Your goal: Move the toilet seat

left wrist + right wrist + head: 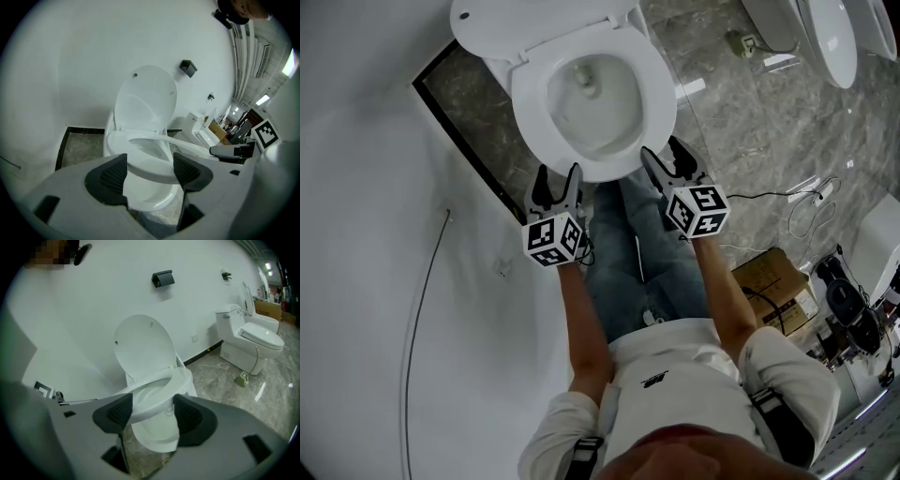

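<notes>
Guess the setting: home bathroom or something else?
Likely a sanitary-ware showroom or test space, not a home: a second toilet stands along the same wall, with a box and loose cables on the floor.

The person's bare left forearm and bare right forearm are stretching forward side by side. The grey, marker-cubed left gripper and right gripper are both standing with jaws wide apart.

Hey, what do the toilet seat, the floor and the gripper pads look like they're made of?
Toilet seat: looks like glossy white moulded plastic, smooth with soft highlights; could be another hard material.
Floor: polished grey stone or stone-look tile, veined, with reflections.
Gripper pads: dark, matte, ribbed, probably rubber.
</notes>
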`<state>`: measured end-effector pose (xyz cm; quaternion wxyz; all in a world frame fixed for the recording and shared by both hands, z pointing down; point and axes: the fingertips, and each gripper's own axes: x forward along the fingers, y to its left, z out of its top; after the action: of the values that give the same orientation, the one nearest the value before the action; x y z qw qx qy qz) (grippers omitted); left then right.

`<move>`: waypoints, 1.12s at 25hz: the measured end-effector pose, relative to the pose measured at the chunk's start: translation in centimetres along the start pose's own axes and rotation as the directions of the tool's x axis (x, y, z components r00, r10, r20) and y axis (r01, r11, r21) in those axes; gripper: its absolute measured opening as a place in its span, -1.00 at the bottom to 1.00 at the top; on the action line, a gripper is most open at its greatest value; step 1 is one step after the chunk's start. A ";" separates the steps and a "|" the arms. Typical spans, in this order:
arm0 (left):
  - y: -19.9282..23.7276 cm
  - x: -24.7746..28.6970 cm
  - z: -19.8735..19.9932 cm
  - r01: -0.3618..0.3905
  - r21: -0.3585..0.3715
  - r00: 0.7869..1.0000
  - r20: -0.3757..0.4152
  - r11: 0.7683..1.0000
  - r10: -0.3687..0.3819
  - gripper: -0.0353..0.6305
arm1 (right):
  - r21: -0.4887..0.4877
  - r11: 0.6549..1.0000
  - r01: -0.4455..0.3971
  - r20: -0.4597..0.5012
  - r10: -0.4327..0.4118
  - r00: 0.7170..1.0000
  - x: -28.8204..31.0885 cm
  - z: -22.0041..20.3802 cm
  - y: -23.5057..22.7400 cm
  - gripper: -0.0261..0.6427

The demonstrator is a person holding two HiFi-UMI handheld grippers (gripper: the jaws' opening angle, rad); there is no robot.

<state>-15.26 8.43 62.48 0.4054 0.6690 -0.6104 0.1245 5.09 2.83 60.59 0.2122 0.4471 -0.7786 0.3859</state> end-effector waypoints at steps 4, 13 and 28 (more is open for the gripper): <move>-0.9 -0.7 1.3 0.016 0.032 1.000 0.019 0.999 -0.016 0.09 | 0.014 1.000 -0.006 0.022 0.006 1.000 -0.3 1.4 0.4 -0.04; -2.6 -2.9 3.5 0.032 0.147 0.998 0.051 0.989 -0.040 0.09 | 0.042 0.999 -0.004 0.061 0.001 0.998 -0.6 3.7 1.1 -0.04; -4.2 -3.2 5.7 0.001 0.362 0.999 0.039 0.932 -0.016 0.09 | 0.106 0.994 -0.012 0.153 -0.004 0.988 -0.8 8.2 2.3 -0.04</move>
<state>-14.01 6.44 55.06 0.2633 0.7374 -0.5822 0.2192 3.59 -2.54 54.09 0.1268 0.4845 -0.7719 0.3916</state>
